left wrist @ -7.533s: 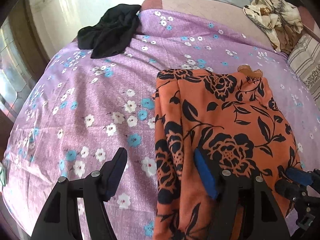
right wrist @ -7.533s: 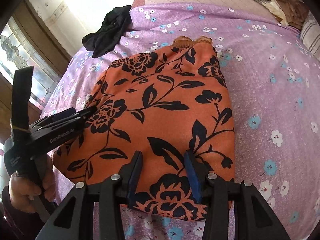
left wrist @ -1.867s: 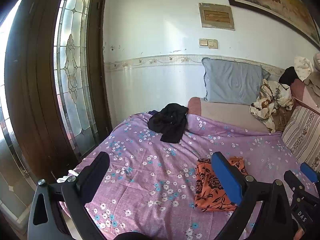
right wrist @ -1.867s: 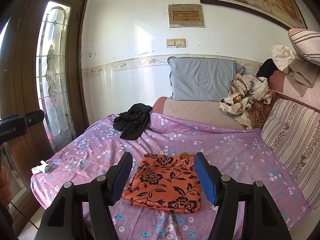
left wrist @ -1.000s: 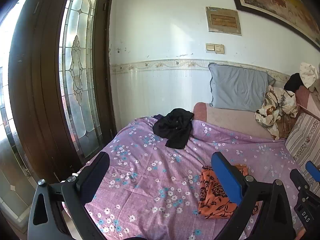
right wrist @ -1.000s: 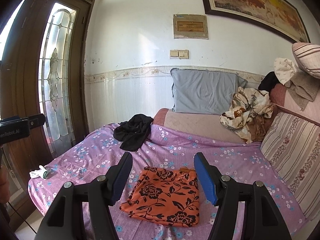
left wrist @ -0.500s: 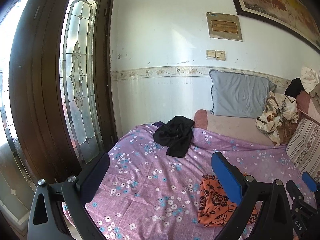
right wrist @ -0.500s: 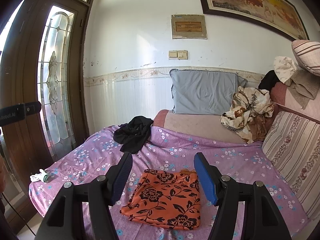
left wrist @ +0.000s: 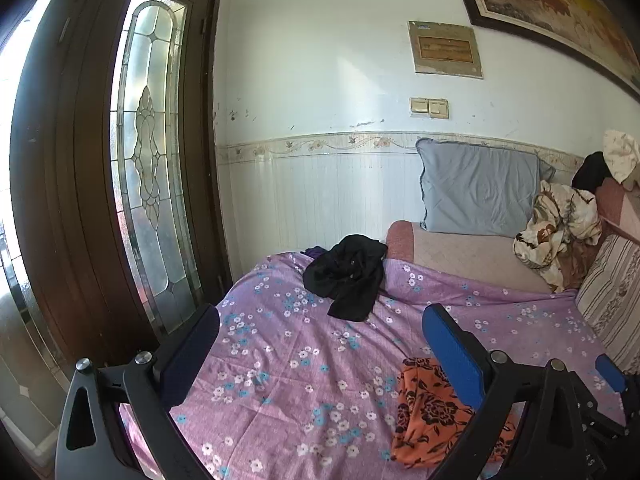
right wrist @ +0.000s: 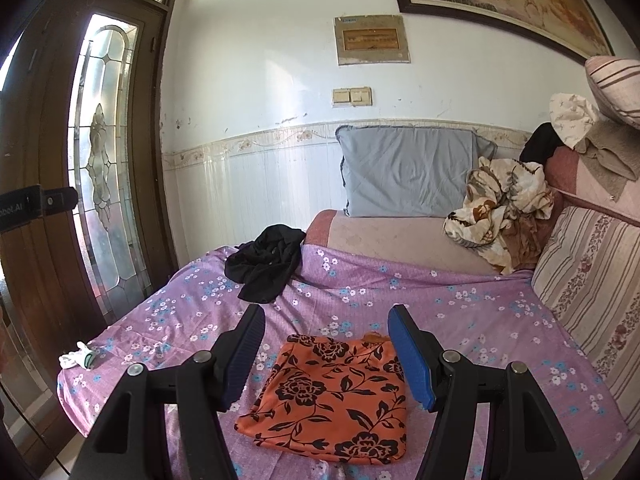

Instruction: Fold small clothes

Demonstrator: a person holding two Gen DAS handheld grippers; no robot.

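An orange garment with black flowers [right wrist: 332, 396] lies folded flat on the purple flowered bedsheet [right wrist: 460, 320] near the bed's front edge. In the left wrist view the same orange garment [left wrist: 424, 412] shows at lower right, partly behind a finger. My right gripper [right wrist: 326, 352] is held back from the bed, open, with nothing between its fingers. My left gripper [left wrist: 320, 344] is also open and empty, well away from the cloth. A crumpled black garment [right wrist: 266, 264] lies at the far left of the sheet; the left wrist view shows this black garment [left wrist: 348, 272] too.
A grey pillow [right wrist: 408, 170] leans on the wall. A crumpled cream patterned cloth [right wrist: 496, 208] and a striped cushion [right wrist: 592, 280] lie at the right. A small white and green item [right wrist: 78, 358] sits at the sheet's left corner. A glazed wooden door [left wrist: 120, 200] stands left.
Both grippers have drawn slightly further back from the bed, so the orange garment looks a little smaller and lower. Both stay open and empty.
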